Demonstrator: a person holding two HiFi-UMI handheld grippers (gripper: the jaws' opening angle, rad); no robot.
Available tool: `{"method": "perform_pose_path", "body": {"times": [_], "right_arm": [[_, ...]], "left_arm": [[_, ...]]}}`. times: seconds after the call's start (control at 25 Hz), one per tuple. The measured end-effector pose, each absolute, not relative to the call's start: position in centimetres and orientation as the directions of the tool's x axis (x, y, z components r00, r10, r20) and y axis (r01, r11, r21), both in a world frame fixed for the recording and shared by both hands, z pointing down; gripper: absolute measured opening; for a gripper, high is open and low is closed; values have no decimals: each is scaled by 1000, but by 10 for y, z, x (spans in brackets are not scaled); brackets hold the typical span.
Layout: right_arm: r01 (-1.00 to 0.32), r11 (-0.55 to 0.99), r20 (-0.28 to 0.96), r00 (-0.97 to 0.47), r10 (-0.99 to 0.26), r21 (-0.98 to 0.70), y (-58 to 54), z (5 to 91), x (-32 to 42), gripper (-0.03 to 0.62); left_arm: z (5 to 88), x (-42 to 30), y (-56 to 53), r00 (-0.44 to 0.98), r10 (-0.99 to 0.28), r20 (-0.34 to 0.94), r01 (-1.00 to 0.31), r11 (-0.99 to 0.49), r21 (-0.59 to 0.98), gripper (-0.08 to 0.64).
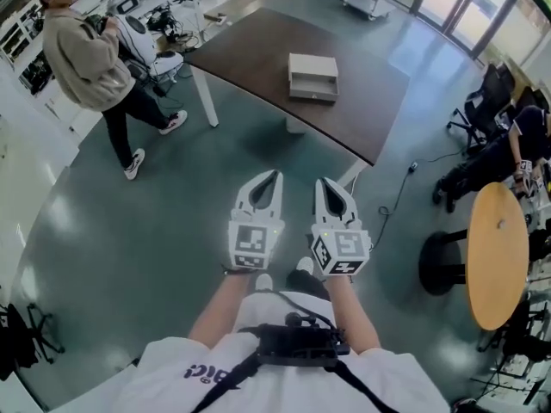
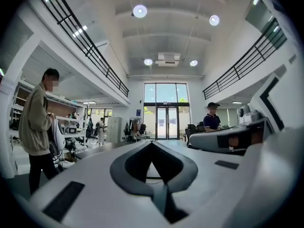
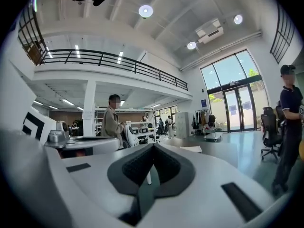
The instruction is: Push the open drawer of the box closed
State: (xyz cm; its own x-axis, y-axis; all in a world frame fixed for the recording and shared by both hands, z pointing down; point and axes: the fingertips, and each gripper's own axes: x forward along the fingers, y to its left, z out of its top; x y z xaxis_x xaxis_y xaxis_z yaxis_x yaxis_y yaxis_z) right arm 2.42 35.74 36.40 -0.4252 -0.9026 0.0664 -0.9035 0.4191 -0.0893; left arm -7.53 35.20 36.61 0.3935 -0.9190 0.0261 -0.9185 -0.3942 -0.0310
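Observation:
A pale box [image 1: 312, 67] stands on the dark brown table [image 1: 258, 46] far ahead, its drawer [image 1: 312, 90] pulled out toward me. Both grippers are held side by side over the floor, well short of the table and touching nothing. The left gripper [image 1: 275, 175] has its jaws together with nothing between them, and so has the right gripper [image 1: 318, 181]. In the left gripper view the left gripper [image 2: 152, 143] points level across the hall. The right gripper [image 3: 153, 146] looks the same way in its own view, where the box [image 3: 190, 149] shows small on the table.
A person in a beige jacket [image 1: 90, 63] stands left of the table by cluttered benches. At the right are a round wooden table [image 1: 497, 256], office chairs and a seated person [image 1: 516, 140]. A cable [image 1: 392, 209] lies on the grey-green floor near the table's corner.

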Motion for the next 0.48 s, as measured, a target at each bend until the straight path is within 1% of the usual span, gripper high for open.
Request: {"method": "perform_pose_path", "body": {"times": [0.16,0.28,0.4,0.48], "right_arm": [[-912,402,62,-407,-911,-87,338,368,33,5],[-906,411,65,-418,-906,-101,314,374,31,5],[-915,401,101,-402,-910,-39,289,383,36,5],[-913,407,102,-407,-908,-24,269,381,45,5]], "left_arm": [[370,-68,337,394,-918,43,-919,-395,-13,9],[372,-73,316,356,-933,51,-934,-357,-29,8],[371,-69,294,325,-943,69,-945,-327,-14,9],[359,-58,275,311,-949,54,-950,-312,-9,9]]}}
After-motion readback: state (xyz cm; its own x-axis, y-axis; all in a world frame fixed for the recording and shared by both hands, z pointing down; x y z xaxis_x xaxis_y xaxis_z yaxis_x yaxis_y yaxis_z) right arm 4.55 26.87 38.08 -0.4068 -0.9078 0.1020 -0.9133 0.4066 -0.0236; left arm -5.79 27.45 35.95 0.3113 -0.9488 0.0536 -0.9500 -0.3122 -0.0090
